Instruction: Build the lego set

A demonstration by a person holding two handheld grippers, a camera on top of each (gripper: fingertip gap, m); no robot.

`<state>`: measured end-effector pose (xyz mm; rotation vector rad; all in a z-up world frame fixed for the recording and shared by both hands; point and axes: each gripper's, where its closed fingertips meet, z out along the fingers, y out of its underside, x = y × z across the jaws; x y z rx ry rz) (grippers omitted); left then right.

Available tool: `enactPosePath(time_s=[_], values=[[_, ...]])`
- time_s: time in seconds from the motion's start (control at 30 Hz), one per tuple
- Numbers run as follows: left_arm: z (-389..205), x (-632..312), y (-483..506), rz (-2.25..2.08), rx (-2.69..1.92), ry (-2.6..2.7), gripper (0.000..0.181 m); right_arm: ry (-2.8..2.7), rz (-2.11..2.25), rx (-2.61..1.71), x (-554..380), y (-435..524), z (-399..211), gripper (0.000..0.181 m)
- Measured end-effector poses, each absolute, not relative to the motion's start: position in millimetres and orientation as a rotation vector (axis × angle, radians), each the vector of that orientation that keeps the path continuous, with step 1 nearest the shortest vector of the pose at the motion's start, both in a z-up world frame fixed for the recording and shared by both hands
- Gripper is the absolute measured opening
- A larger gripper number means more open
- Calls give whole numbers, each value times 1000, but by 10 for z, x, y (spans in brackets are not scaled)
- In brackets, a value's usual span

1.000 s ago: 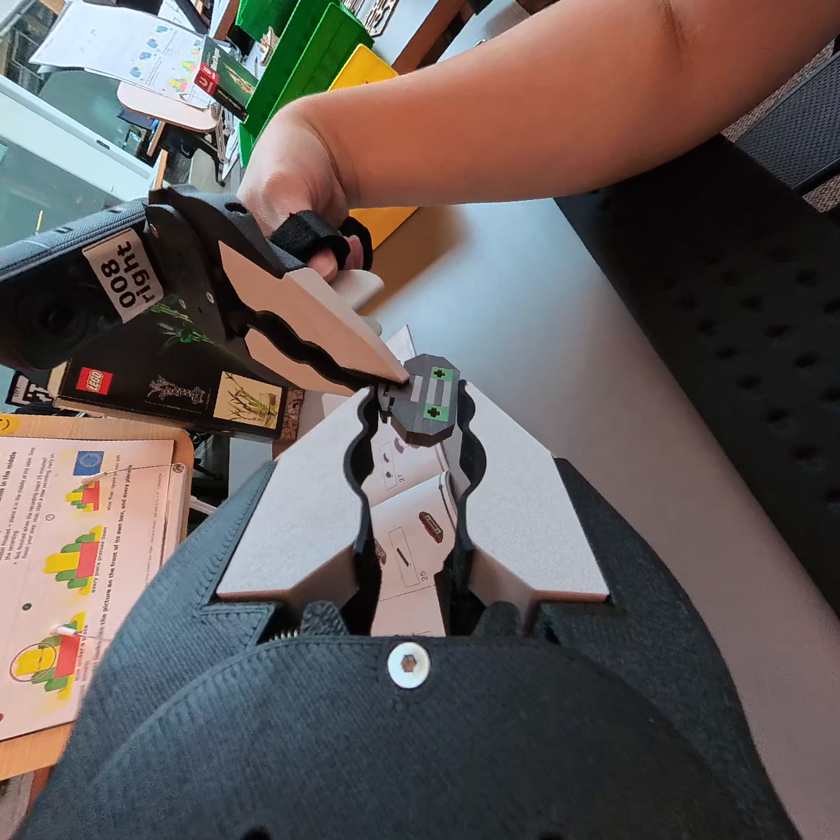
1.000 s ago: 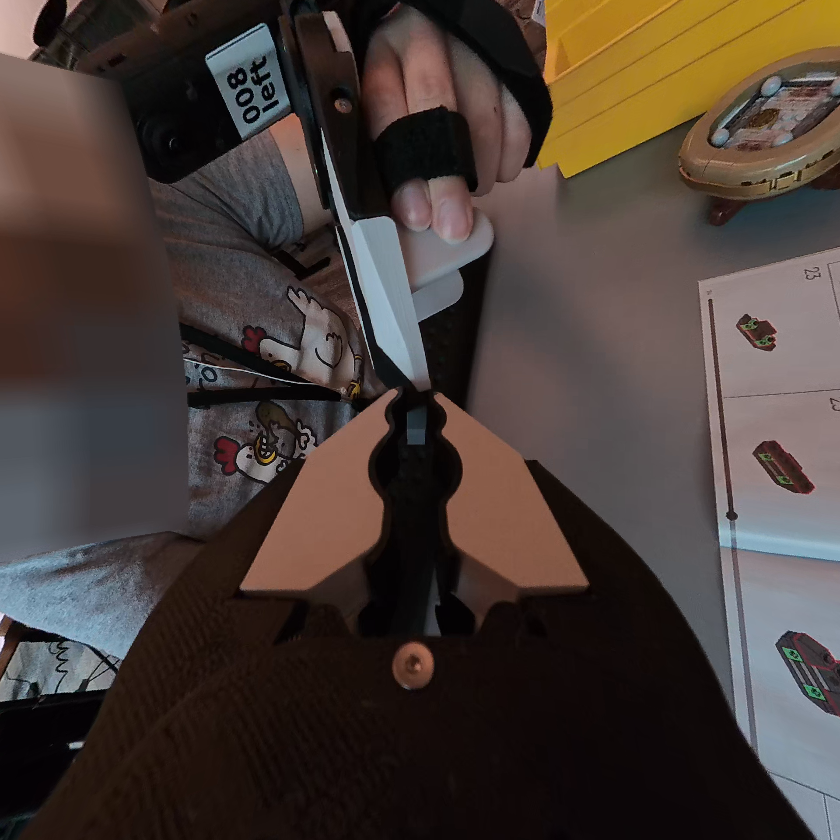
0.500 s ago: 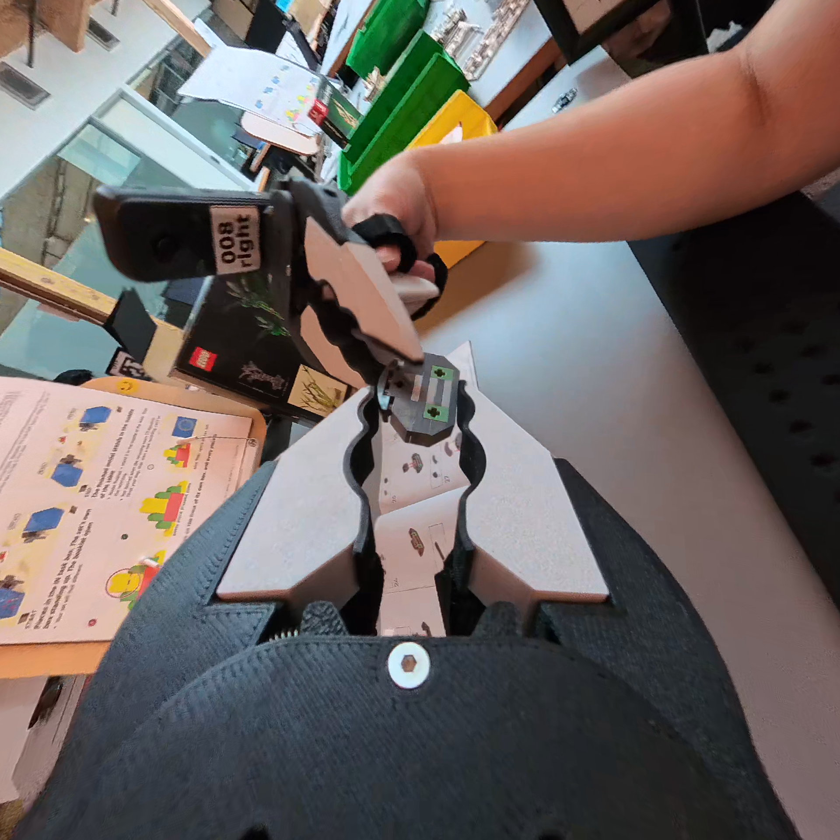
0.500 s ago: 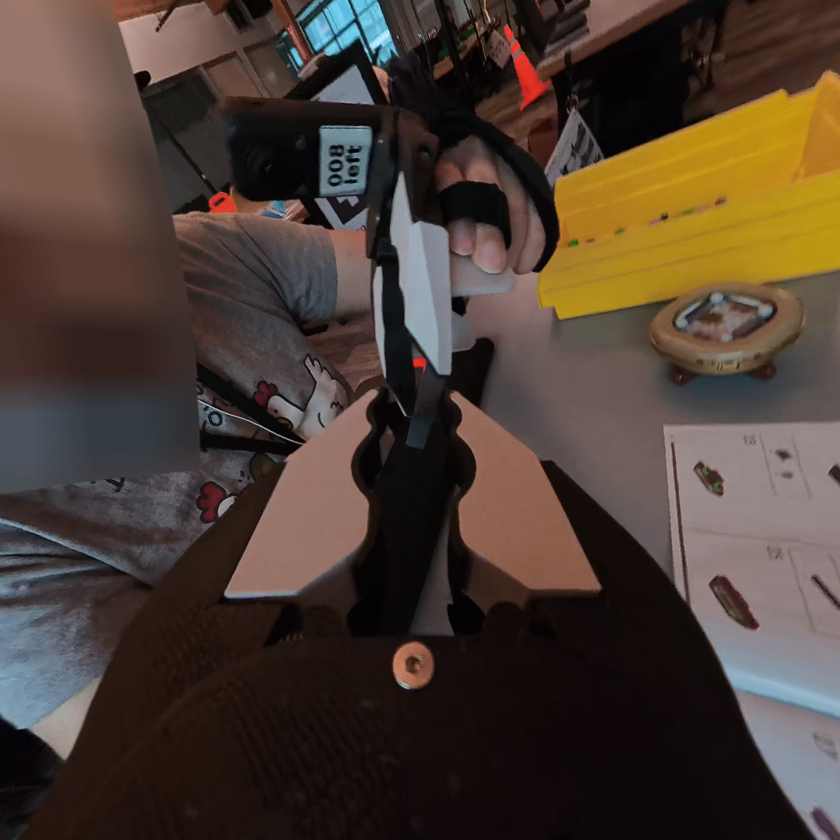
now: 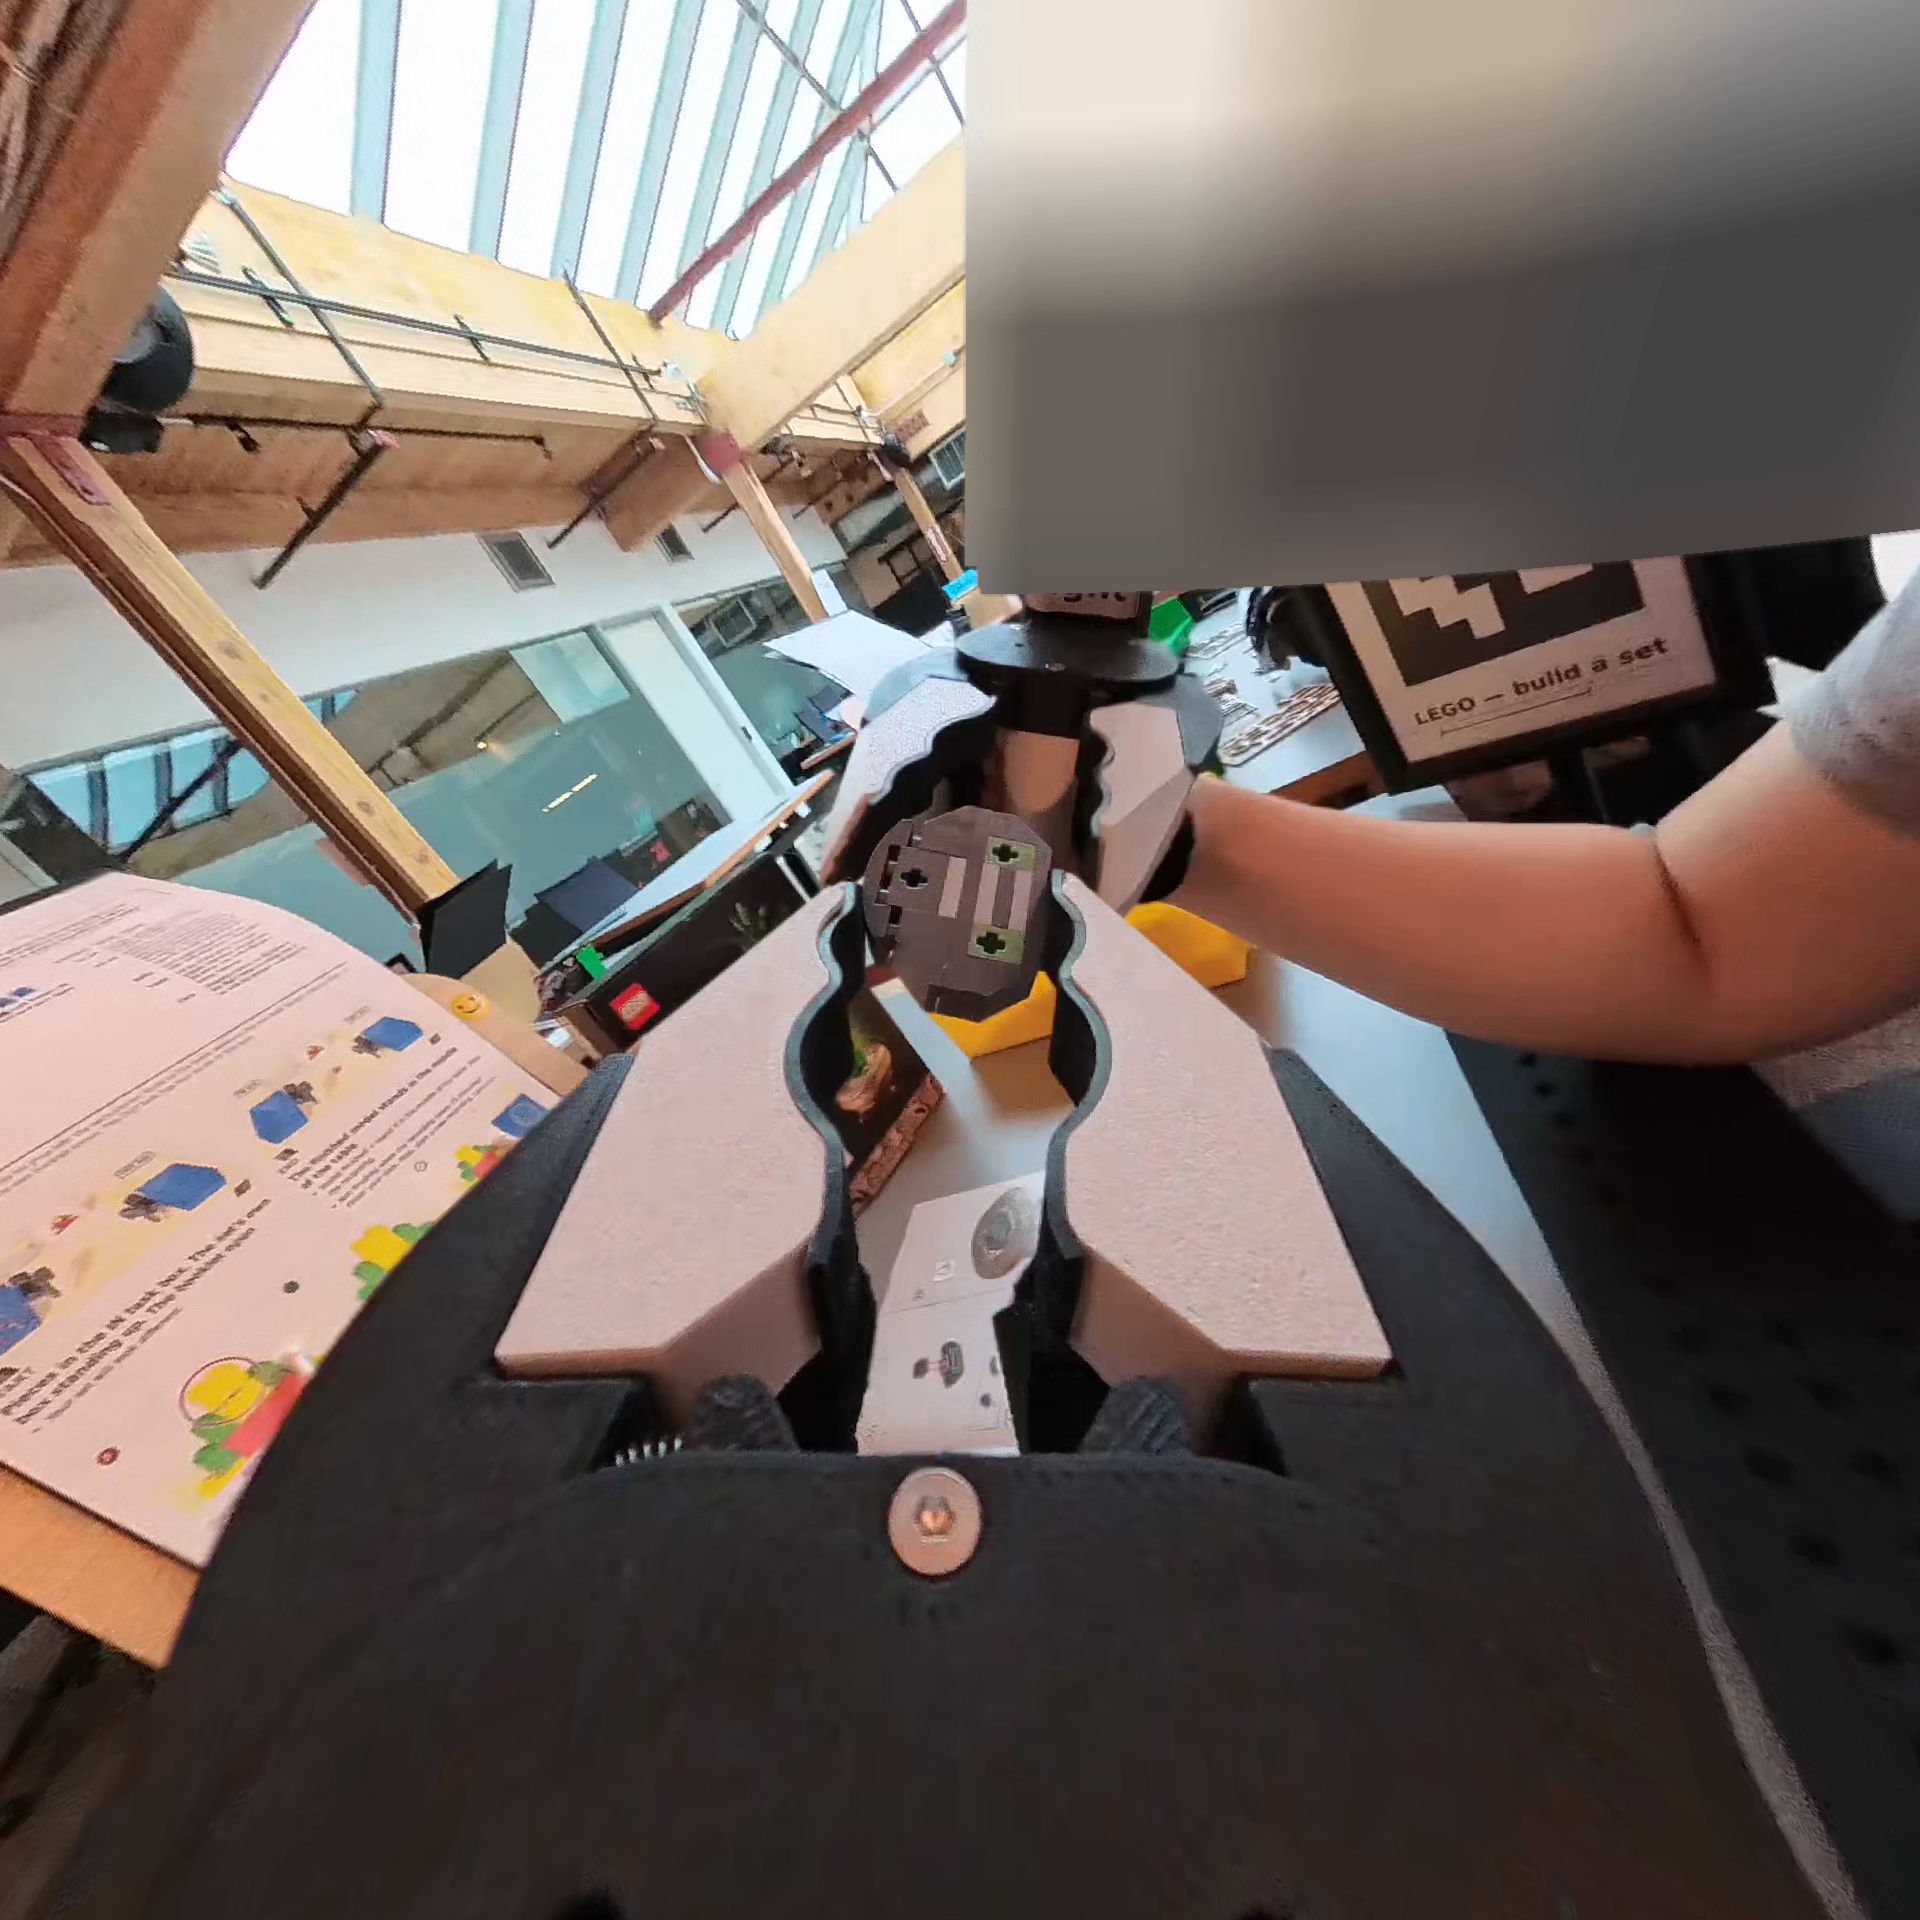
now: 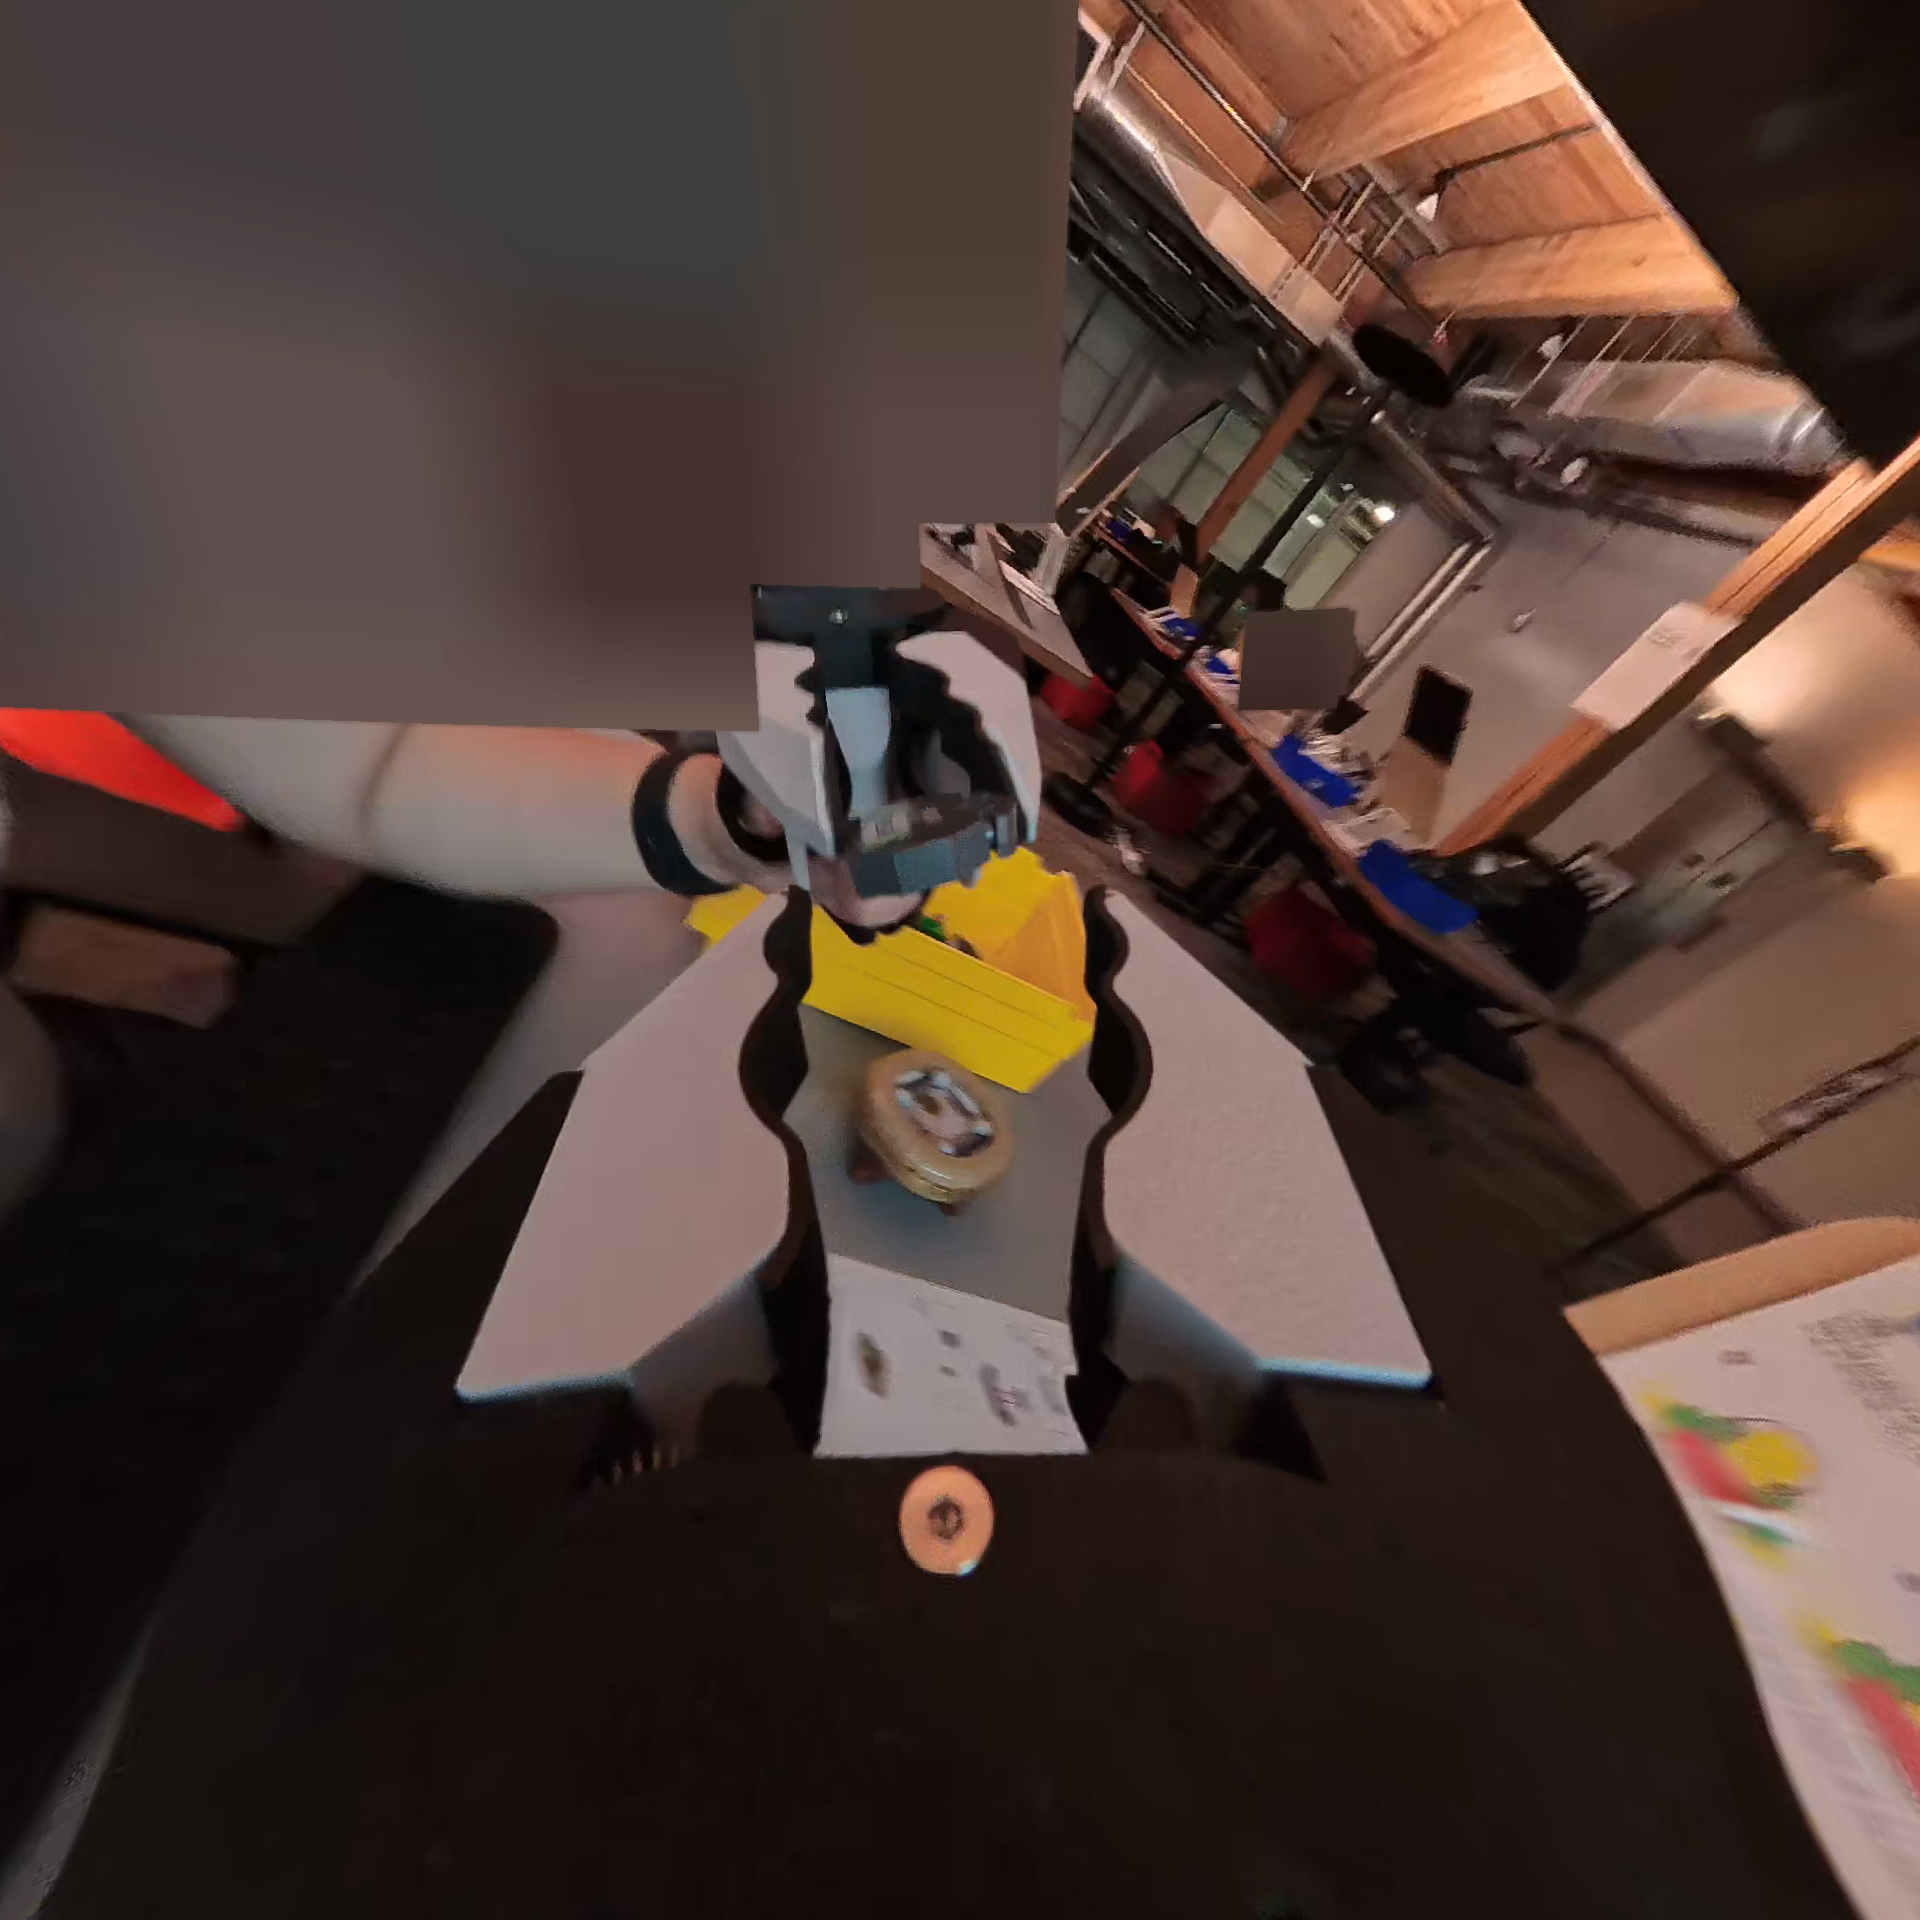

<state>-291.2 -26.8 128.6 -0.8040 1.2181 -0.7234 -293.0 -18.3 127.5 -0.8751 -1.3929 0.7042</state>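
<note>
Left tongs [image 5: 951, 914] are gripping one dark grey lego assembly [image 5: 958, 909] at their tips, raised well above the table [image 5: 1340, 1049]; two green cross-holed pieces are showing on its face. Right tongs [image 6: 940, 914] are standing open and empty, facing the assembly, apart from it in the right wrist view. Judging the step as an inspection or re-grip between the two tongs; doing it well probably means keeping the left clamp firm, bringing the right tongs in squarely on a free edge, avoiding twisting. Count: one yellow bin [image 6: 956, 987]; one round tan model [image 6: 940, 1127] on the table; one open instruction booklet [image 6: 951, 1371] beneath; one larger printed sheet [image 5: 208, 1122] at the side.
</note>
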Motion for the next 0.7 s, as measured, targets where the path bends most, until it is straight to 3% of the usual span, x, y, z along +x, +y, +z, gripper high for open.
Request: enactPosePath(time_s=[0.2,0.4,0.53,0.7], values=[[1216,-2938,-189,-501,-787,1229,31,-1137,1327,-1254,-2869,18,1417,44],[1156,-2950,-119,-321,-773,1270,31,-1179,1296,-1450,-2966,41,1159,34],[1069,-2931,-83,-222,-769,1323,32,-1148,1583,-1569,-3032,-80,1096,38],[978,-2890,-72,-196,-781,1368,33,-1146,1537,-1612,-3088,13,988,18]])
